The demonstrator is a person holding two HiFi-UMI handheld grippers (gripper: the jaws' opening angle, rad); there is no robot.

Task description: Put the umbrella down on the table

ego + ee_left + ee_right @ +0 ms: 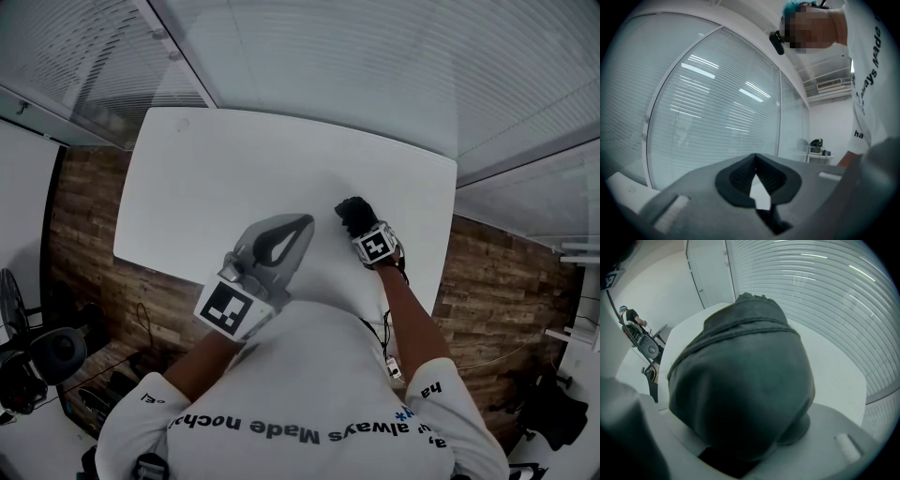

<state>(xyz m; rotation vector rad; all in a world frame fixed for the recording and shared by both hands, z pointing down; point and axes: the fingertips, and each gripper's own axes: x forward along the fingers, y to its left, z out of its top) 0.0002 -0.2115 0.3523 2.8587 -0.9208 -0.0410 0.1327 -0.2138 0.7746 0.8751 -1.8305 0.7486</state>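
Note:
A dark folded umbrella (351, 210) sits over the near right part of the white table (234, 173). My right gripper (361, 225) points steeply down and is shut on it. In the right gripper view the umbrella (745, 376) fills the whole gap between the jaws and lies against the pads, hiding most of them. Its far end reaches toward the table (834, 376); I cannot tell whether it touches. My left gripper (302, 223) hangs level over the table's near edge, left of the umbrella. In its own view the left gripper (755, 157) is shut with nothing in it.
Glass walls with blinds (394, 66) run behind and beside the table. Wooden floor (84, 234) shows left and right of it. A dark chair and gear (37, 361) stand at the lower left. The table's right edge (448, 234) lies close to my right gripper.

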